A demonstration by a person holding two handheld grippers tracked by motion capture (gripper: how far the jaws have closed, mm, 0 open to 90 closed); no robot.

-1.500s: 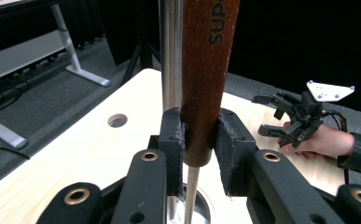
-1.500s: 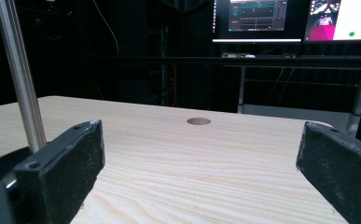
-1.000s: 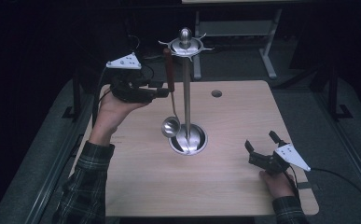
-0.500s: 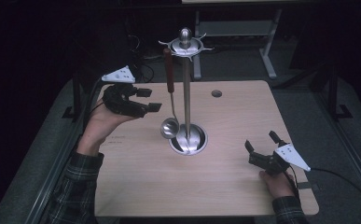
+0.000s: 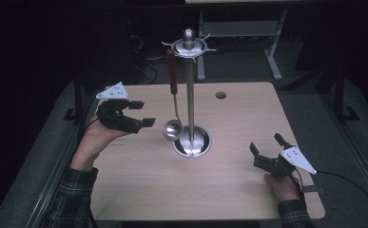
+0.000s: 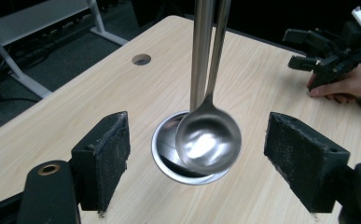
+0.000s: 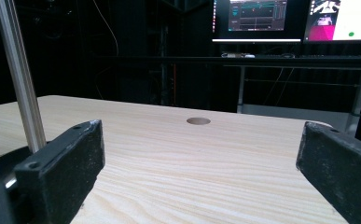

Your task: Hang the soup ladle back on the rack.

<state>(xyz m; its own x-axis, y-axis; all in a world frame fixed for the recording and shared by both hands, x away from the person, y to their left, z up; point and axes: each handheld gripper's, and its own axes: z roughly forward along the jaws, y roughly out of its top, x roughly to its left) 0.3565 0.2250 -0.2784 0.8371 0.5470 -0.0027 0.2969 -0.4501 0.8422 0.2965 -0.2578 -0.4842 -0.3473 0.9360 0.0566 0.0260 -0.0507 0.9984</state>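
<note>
In the left gripper view, the pole [image 6: 201,51] and ladle [image 6: 208,137] handle are cut by the top edge.

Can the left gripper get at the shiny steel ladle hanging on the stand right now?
Probably yes: the left gripper, jaws just opened and empty, faces the steel ladle with nothing between.

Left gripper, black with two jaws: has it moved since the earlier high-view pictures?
Yes. The left gripper has drawn away from the steel utensil stand's pole, leftward and toward the person; its jaws, just opening, hold nothing.
</note>
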